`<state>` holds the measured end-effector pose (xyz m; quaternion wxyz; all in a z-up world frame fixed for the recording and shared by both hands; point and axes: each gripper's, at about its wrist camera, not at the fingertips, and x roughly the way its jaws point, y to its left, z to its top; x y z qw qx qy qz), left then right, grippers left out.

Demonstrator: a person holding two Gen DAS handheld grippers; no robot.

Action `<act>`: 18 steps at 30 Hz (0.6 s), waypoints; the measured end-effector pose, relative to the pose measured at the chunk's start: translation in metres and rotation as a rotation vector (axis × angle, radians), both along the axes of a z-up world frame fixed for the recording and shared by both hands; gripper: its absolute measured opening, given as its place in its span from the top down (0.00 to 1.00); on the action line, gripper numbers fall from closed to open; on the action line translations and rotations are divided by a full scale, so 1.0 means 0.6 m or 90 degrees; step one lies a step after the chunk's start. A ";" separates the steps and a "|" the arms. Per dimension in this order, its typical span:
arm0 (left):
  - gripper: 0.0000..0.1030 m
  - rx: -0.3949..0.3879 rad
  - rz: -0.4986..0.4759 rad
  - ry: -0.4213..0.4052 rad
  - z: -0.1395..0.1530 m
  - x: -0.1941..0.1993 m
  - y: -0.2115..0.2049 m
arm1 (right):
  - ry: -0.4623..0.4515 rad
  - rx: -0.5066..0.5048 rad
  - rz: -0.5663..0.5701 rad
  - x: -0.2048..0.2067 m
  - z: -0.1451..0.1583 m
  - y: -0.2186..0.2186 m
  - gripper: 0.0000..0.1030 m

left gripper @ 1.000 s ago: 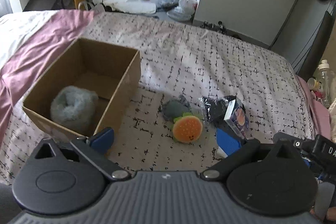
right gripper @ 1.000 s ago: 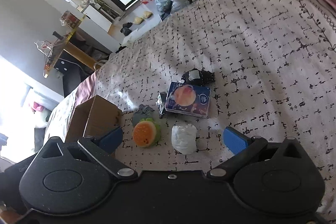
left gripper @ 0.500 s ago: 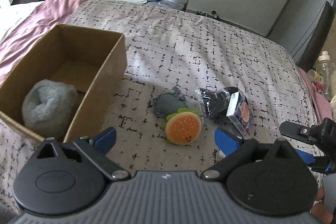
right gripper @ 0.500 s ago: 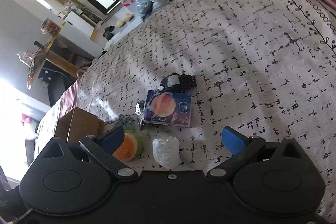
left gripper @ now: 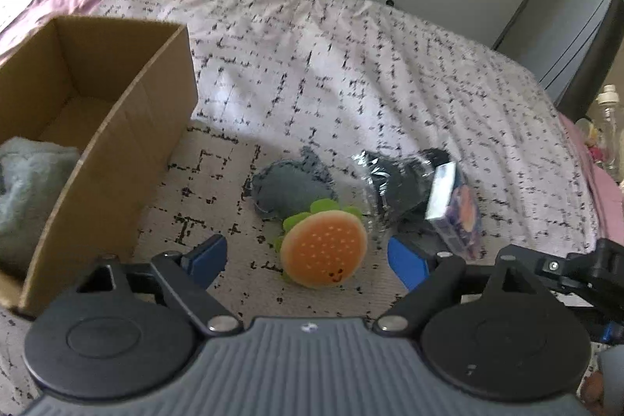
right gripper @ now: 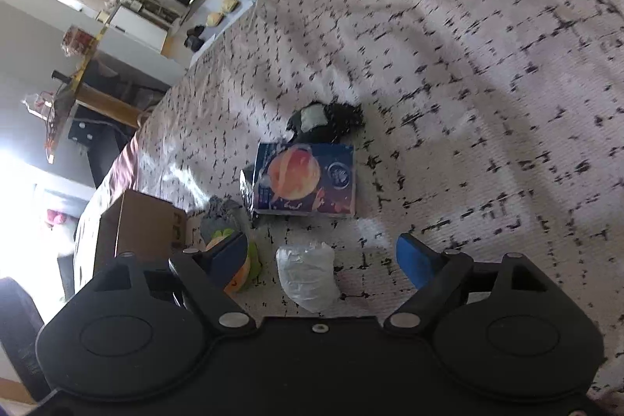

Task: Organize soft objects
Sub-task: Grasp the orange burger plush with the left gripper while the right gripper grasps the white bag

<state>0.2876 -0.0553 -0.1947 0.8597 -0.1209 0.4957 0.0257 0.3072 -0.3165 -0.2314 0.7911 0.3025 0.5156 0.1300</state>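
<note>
Since a second ago the left gripper [left gripper: 306, 258] has come lower and closer to the toys, so the box [left gripper: 128, 127] now fills the left edge of its view and the burger plush [left gripper: 323, 252] sits larger between its fingers. The grey fluffy bundle [left gripper: 23, 193] lies inside the box. The left gripper points down along the bed [left gripper: 351, 65], fingers wide apart, touching nothing, the burger just ahead of them beside the grey plush [left gripper: 290, 190] and the dark bag [left gripper: 394, 178]. The right gripper [right gripper: 323, 256] has also dropped nearer; its fingers are spread wide and empty, with the white bag [right gripper: 308, 275] between them and the tissue pack [right gripper: 306, 178] just beyond.
</note>
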 end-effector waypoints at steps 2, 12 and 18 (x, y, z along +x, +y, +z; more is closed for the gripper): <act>0.18 -0.003 0.004 0.010 -0.016 0.006 0.003 | 0.000 -0.001 0.016 0.005 -0.004 0.011 0.19; 0.67 -0.053 0.011 0.035 -0.030 0.020 0.010 | 0.011 -0.047 0.051 0.020 -0.017 0.047 0.22; 0.72 -0.056 0.013 0.033 -0.019 0.008 0.017 | 0.007 -0.083 0.067 0.021 -0.022 0.063 0.33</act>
